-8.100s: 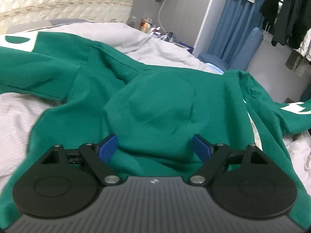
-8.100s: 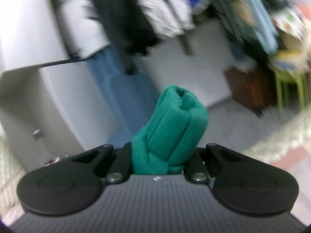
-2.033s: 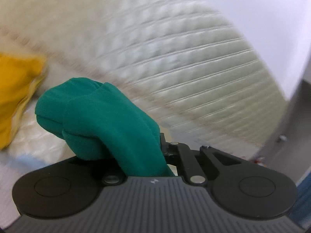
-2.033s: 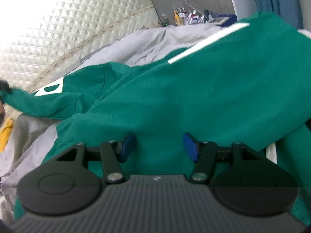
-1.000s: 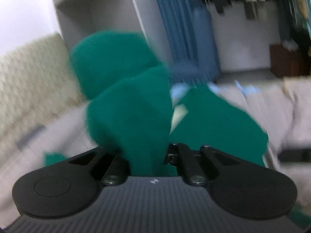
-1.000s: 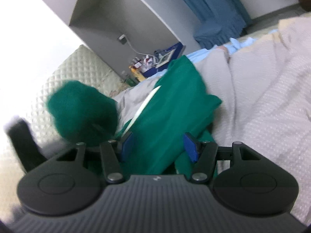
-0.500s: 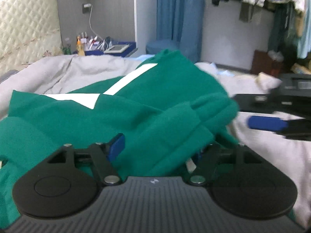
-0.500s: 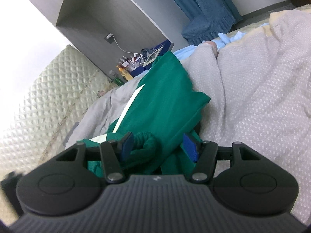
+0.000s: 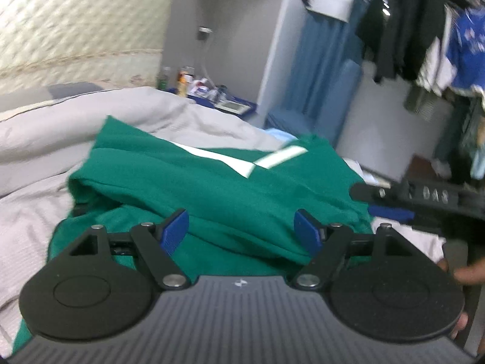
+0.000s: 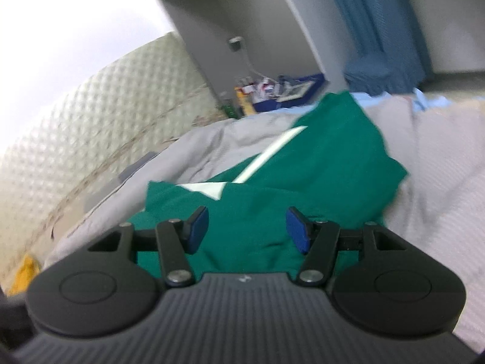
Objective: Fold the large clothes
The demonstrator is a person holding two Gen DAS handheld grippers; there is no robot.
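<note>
A green garment (image 9: 212, 182) with white stripes lies folded over itself on the grey bedspread (image 9: 36, 200). My left gripper (image 9: 242, 227) hovers just above its near edge, jaws opening, with nothing pinched between the blue pads. The right wrist view shows the same green garment (image 10: 318, 157) from another angle, with my right gripper (image 10: 247, 227) standing open over the cloth and gripping nothing. The right gripper's black body and one blue pad (image 9: 391, 212) also reach in from the right of the left wrist view, held by a hand (image 9: 466, 273).
A quilted headboard (image 9: 75, 24) rises behind the bed. A cluttered bedside stand (image 9: 209, 91) sits by a grey cabinet and a blue curtain (image 9: 321, 69). Dark clothes (image 9: 403, 30) hang at the right. Something yellow (image 10: 24, 270) lies at the bed's left edge.
My left gripper let go of the bunched green cloth, which now lies flat on the bed, and pulled back. The right gripper shifted slightly and stays open.
</note>
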